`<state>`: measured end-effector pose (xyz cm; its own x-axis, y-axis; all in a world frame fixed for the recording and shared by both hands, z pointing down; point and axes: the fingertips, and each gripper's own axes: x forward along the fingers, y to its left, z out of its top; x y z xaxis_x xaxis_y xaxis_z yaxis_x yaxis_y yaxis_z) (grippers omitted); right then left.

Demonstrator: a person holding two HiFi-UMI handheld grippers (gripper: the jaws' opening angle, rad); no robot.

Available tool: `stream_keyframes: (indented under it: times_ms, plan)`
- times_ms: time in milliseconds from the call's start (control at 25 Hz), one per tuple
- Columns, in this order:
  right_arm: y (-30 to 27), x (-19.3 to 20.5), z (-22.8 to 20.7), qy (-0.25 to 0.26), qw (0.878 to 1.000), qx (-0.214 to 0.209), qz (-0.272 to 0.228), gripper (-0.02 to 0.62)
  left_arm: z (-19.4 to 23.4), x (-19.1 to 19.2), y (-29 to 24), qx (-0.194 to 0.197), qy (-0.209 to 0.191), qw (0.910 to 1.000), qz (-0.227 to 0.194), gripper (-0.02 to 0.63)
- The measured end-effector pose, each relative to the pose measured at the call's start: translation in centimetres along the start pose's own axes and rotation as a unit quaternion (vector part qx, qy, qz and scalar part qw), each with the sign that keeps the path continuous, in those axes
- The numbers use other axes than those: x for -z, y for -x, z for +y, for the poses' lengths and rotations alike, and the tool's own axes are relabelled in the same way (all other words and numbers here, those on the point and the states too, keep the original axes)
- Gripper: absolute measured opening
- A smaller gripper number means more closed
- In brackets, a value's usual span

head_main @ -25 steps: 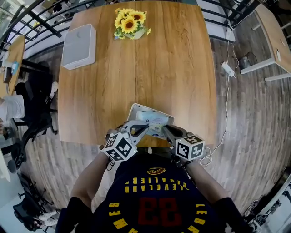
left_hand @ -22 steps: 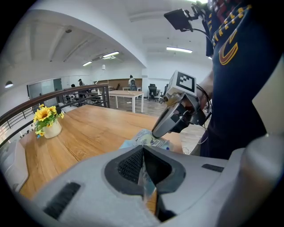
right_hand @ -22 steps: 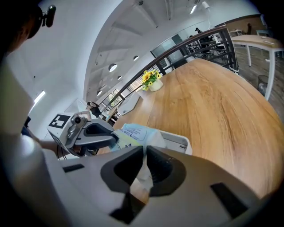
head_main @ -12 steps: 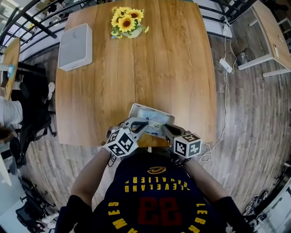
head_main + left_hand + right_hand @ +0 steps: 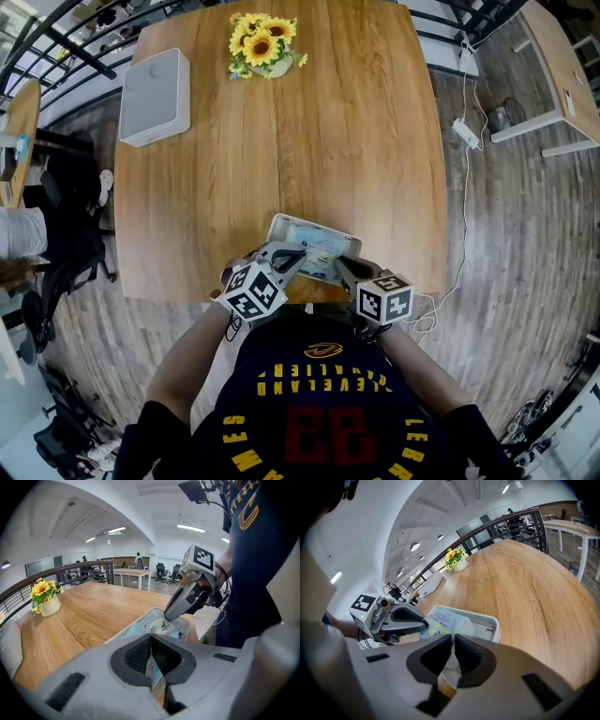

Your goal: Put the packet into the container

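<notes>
A pale blue and white packet (image 5: 316, 253) lies over the shallow white container (image 5: 281, 225) near the table's front edge. My left gripper (image 5: 299, 254) is shut on the packet's left end, and the thin edge shows between its dark pads (image 5: 151, 662). My right gripper (image 5: 339, 266) is shut on the opposite end, with white film pinched between its pads (image 5: 453, 662). In the left gripper view the packet (image 5: 154, 624) sits inside the container's rim (image 5: 187, 627), with the right gripper's fingers (image 5: 180, 603) on it. In the right gripper view the left gripper's fingers (image 5: 408, 618) hold the packet (image 5: 445, 620) above the container (image 5: 490, 623).
A vase of sunflowers (image 5: 265, 45) stands at the table's far edge, and a flat grey box (image 5: 155, 94) lies at the far left corner. Bare wood (image 5: 328, 141) stretches between them and the container. Cables and a power strip (image 5: 466, 136) lie on the floor to the right.
Both grippers and the packet stay in almost the same spot over the container. Only the head view has shifted slightly.
</notes>
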<state>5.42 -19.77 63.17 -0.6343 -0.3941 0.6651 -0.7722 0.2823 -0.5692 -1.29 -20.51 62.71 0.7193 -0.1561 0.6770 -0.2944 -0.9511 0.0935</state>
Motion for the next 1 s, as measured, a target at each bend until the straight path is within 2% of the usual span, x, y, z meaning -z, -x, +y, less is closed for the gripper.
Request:
stream_keyframes:
  times_ms: [240,720,1000]
  plan:
    - [-0.2,0.1,0.0,-0.001,1.000,0.000,0.000,0.031,0.1,0.5,-0.2,-0.002,0.018,0.9998,0.001,0.008]
    - [-0.2,0.3,0.0,-0.006,1.000,0.005,-0.006,0.031,0.0,0.7,-0.1,-0.018,0.026,0.9995,0.004,0.009]
    - [-0.3,0.4,-0.2,-0.015,1.000,0.006,-0.014,0.031,0.0,1.2,0.0,-0.023,0.025,0.9993,0.012,0.115]
